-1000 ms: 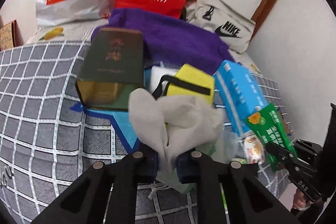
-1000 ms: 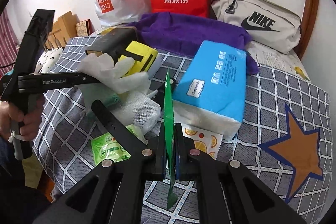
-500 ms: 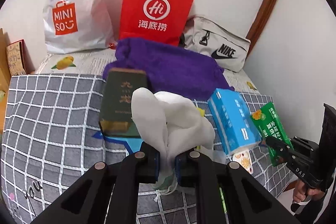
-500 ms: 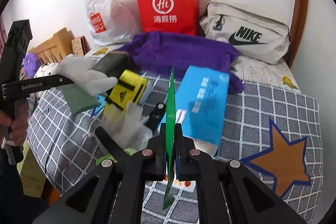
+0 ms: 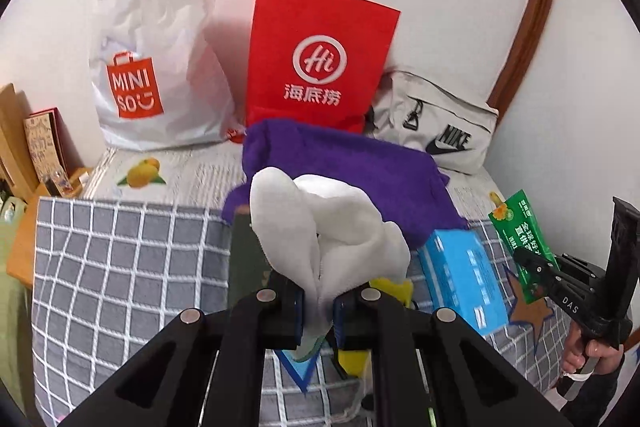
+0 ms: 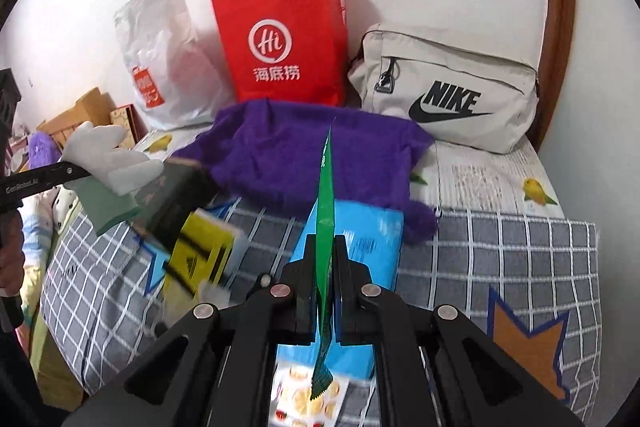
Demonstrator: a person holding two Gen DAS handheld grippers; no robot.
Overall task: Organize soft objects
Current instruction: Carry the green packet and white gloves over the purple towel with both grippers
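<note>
1. Left wrist view: left gripper (image 5: 317, 309) fingers clench the white cloth (image 5: 324, 227), now lifted higher above the bed (image 5: 120, 267).
2. Right gripper (image 6: 322, 301) fingers clamp the green packet (image 6: 326, 211), also raised; both seem ready for sorting.

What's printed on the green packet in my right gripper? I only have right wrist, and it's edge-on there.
Observer: The left wrist view shows the green packet's face: a yellow flower at the top, with white Chinese print below.
Operator: Where is it held?
Observer: The right gripper is shut on the middle of one long edge.
Operator: And the left grip on the glove?
Observer: The left gripper is shut on the white glove, which is pinched low between the pads. The glove's fingers bunch above them.
</note>
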